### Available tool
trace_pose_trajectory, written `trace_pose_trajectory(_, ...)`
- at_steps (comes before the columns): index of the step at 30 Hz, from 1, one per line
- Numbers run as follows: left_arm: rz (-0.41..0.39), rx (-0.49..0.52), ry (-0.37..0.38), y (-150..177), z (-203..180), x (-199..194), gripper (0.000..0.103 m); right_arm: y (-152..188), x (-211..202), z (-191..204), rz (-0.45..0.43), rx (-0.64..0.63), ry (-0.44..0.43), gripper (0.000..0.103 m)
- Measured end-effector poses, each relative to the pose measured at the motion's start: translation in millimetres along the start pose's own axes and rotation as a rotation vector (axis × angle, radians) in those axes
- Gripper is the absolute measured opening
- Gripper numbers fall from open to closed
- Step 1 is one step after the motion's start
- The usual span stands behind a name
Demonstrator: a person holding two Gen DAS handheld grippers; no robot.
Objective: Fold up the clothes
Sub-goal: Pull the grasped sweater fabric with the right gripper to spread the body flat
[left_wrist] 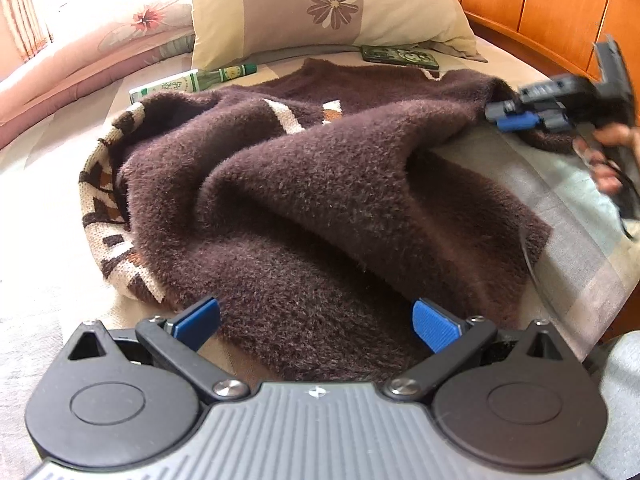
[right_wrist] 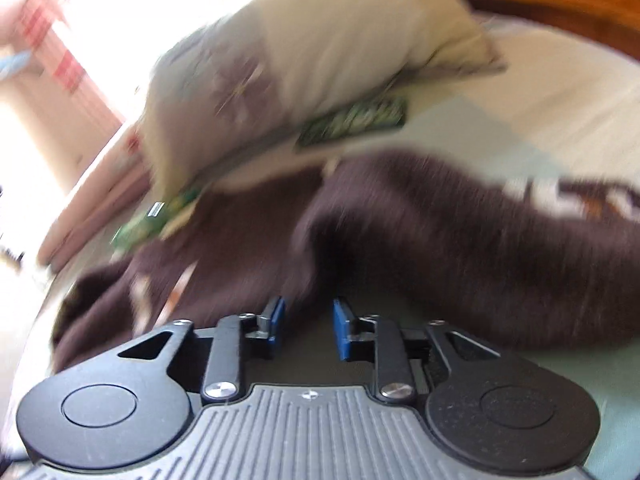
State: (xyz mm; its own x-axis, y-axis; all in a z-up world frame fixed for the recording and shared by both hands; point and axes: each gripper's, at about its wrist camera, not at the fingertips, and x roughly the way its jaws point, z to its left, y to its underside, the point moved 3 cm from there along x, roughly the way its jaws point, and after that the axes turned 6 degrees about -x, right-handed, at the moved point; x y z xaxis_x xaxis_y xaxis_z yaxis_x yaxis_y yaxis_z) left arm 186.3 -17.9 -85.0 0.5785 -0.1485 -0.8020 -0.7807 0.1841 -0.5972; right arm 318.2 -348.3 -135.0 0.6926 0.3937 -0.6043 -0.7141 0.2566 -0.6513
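Note:
A fuzzy dark brown sweater [left_wrist: 304, 184] with a cream and brown patterned lining lies rumpled on the bed; it also shows blurred in the right wrist view [right_wrist: 440, 240]. My left gripper [left_wrist: 316, 324] is wide open at the sweater's near hem, its blue pads on either side of the fabric, holding nothing. My right gripper [right_wrist: 309, 328] is partly open with a gap between its blue pads, just above the sweater's edge, holding nothing. It appears in the left wrist view [left_wrist: 516, 118] at the sweater's far right corner, held by a hand.
A floral pillow [left_wrist: 332, 4] lies at the head of the bed, with a green bottle [left_wrist: 224, 74], a small box [left_wrist: 164, 88] and a green packet [left_wrist: 400, 58] before it. A wooden headboard [left_wrist: 552, 8] curves along the right. The bedsheet [left_wrist: 560, 200] is pale checked.

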Motion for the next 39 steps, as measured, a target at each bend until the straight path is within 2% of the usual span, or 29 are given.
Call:
trace_pose_trajectory(3,-0.001,-0.003,0.006,2.6,0.3,-3.5,0.102,26.7,-11.1,15.0,0.095,-0.038,-0.078,0.04)
trace_pose_trajectory(5,0.0,-0.007,0.014,5.7,0.0,-5.9,0.102,45.4,-16.3,26.6,0.137,-0.066,-0.114,0.052)
trace_pose_trajectory(7,0.001,-0.011,0.021,8.7,-0.2,-8.4,0.102,59.9,-16.8,37.3,0.16,-0.091,-0.133,0.058)
trace_pose_trajectory(13,0.01,-0.016,0.012,17.6,-0.8,-17.0,0.102,82.1,-3.3,61.1,0.19,-0.147,-0.133,0.059)
trace_pose_trajectory(15,0.017,-0.022,0.01,20.5,0.6,-18.7,0.102,81.6,-1.9,67.0,0.203,-0.175,-0.134,0.054)
trace_pose_trajectory(16,0.02,-0.025,0.008,22.0,1.5,-19.3,0.102,81.1,-2.5,69.7,0.216,-0.188,-0.135,0.038)
trace_pose_trajectory(17,0.024,-0.029,0.002,23.3,2.3,-19.6,0.102,80.6,-3.1,72.4,0.229,-0.201,-0.137,0.029)
trace_pose_trajectory(19,0.025,-0.029,0.0,25.4,2.1,-21.3,0.102,81.1,-9.8,78.7,0.23,-0.251,-0.122,0.021)
trace_pose_trajectory(33,0.021,0.0,0.019,31.3,-13.1,-30.7,0.102,95.5,-89.2,77.9,0.208,-0.388,-0.069,0.016)
trace_pose_trajectory(34,0.021,0.005,0.022,31.6,-15.0,-30.9,0.102,96.7,-95.4,75.2,0.211,-0.393,-0.052,0.009)
trace_pose_trajectory(37,0.015,0.008,0.033,31.7,-19.8,-32.1,0.102,99.1,-112.4,63.9,0.225,-0.398,-0.005,0.007)
trace_pose_trajectory(38,0.013,0.01,0.037,31.3,-20.9,-32.5,0.102,99.7,-117.2,60.5,0.225,-0.4,0.006,0.001)
trace_pose_trajectory(39,0.011,0.013,0.038,31.0,-22.0,-32.7,0.102,100.2,-121.9,55.8,0.226,-0.397,0.025,0.001)
